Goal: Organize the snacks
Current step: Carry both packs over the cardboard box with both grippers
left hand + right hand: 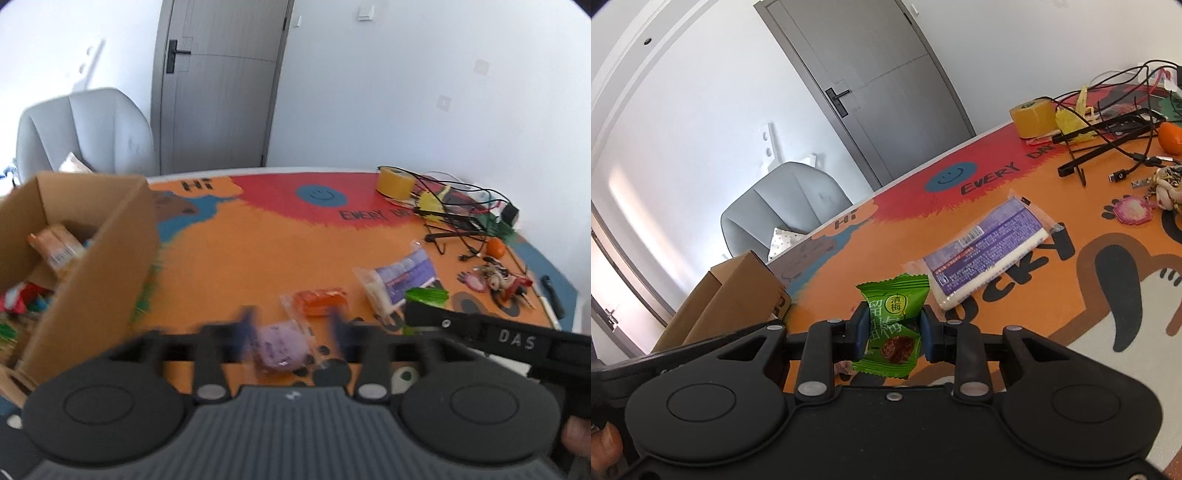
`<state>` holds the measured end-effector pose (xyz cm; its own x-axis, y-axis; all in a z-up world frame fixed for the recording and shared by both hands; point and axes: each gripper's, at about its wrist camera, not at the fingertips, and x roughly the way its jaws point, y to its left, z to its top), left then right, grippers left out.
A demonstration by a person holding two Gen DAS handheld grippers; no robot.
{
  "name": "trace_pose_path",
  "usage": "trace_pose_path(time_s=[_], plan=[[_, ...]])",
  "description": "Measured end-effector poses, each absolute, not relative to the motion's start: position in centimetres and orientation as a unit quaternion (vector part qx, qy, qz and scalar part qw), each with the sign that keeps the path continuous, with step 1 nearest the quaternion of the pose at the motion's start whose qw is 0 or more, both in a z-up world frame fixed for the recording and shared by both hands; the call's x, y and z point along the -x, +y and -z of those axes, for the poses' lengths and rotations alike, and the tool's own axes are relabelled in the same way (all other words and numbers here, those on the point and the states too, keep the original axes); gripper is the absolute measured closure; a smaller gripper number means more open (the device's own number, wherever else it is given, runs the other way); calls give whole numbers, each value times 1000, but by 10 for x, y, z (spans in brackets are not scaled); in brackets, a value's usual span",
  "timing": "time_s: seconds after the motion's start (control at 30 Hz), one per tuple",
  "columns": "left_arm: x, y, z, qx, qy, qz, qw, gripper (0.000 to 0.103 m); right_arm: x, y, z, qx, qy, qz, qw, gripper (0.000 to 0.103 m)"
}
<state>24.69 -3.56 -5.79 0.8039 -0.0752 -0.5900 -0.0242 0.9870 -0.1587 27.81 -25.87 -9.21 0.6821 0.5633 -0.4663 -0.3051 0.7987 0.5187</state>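
My right gripper (894,332) is clamped on the green plum packet (892,325), light and crinkly, pinched mid-body above the table (1015,302). My left gripper (291,328) stands released over the soft purple packet (282,349), beside the cardboard box (92,266).

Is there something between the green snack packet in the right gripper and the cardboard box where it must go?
Nothing visible blocks it. The right gripper holds the green snack packet above the table, and the mat between it and the cardboard box is bare. The box's near wall must be cleared.
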Motion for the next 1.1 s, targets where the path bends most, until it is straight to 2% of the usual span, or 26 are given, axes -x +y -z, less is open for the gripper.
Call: trace_pose_path(time_s=[0.03,0.07,0.7,0.8,0.87,0.9,0.97,1.1], plan=[[-246,-37,58,79,306,9,949,15,-279,-260,94,-205,319,-241,894,73],[-245,-39,59,75,296,5,952,13,-279,-260,95,-206,320,-240,893,73],[-283,-64,109,22,355,-62,933,14,-278,-276,110,-205,329,-223,895,73],[-281,-61,113,18,360,-58,931,33,-278,-274,109,-204,329,-225,894,73],[-278,-57,111,23,359,-53,932,51,-277,-273,109,-203,329,-225,895,73],[-277,-55,110,29,358,-48,932,55,-277,-273,108,-202,328,-225,895,73],[-275,-50,108,42,359,-38,932,62,-276,-270,106,-201,328,-227,895,73],[-265,-43,101,57,346,-25,936,63,-273,-263,101,-194,324,-233,896,73]])
